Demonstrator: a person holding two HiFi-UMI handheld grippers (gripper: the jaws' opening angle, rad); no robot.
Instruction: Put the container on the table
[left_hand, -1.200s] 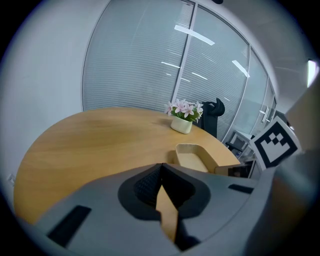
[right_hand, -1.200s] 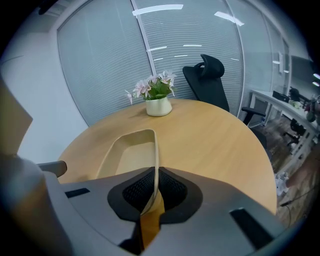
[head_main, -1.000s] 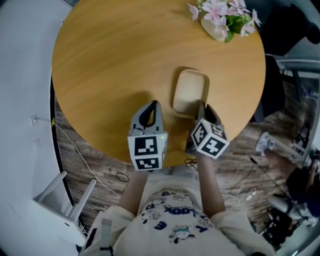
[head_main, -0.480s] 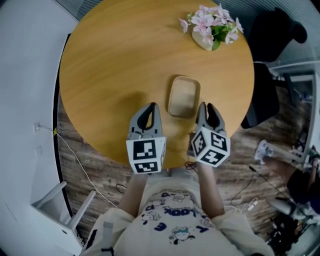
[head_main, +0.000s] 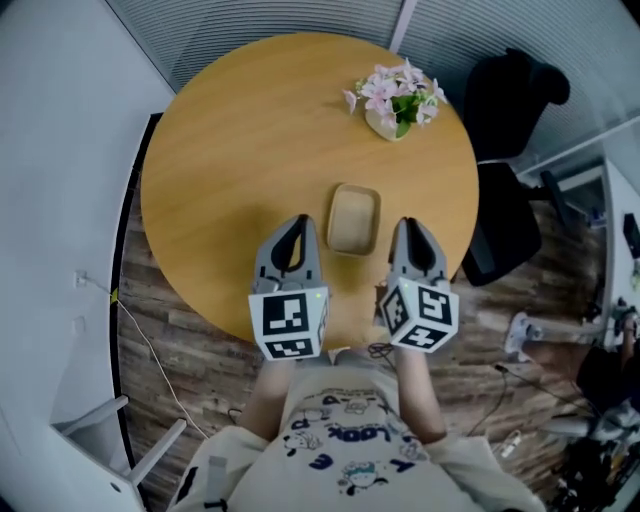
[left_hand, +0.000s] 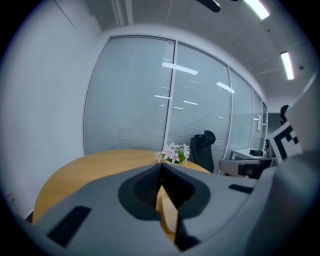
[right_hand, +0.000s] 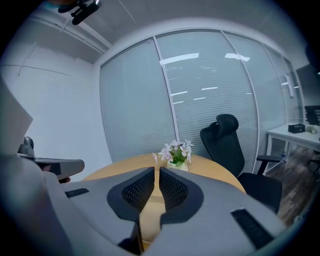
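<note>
Two grey hand-held grippers hover over the near edge of the round, honey-coloured wooden table (head_main: 240, 150). The left gripper (head_main: 299, 228) has its jaws pressed together at the tips with nothing between them. The right gripper (head_main: 413, 232) is likewise closed to a thin slit and empty. A shallow tan rectangular container with rounded corners (head_main: 353, 218) lies flat on the table. It sits a little inside the table's near edge, and neither gripper touches it. Bare wood stretches across the table's left half and middle, leaving wide free room there. A small pot of pink flowers (head_main: 395, 97) stands near the table's far right edge. A black office chair (head_main: 510, 95) stands just off the table's right edge. Dark wood-plank floor (head_main: 190, 340) shows below the table's near left edge, and a white wall runs beyond the table's left side.
</note>
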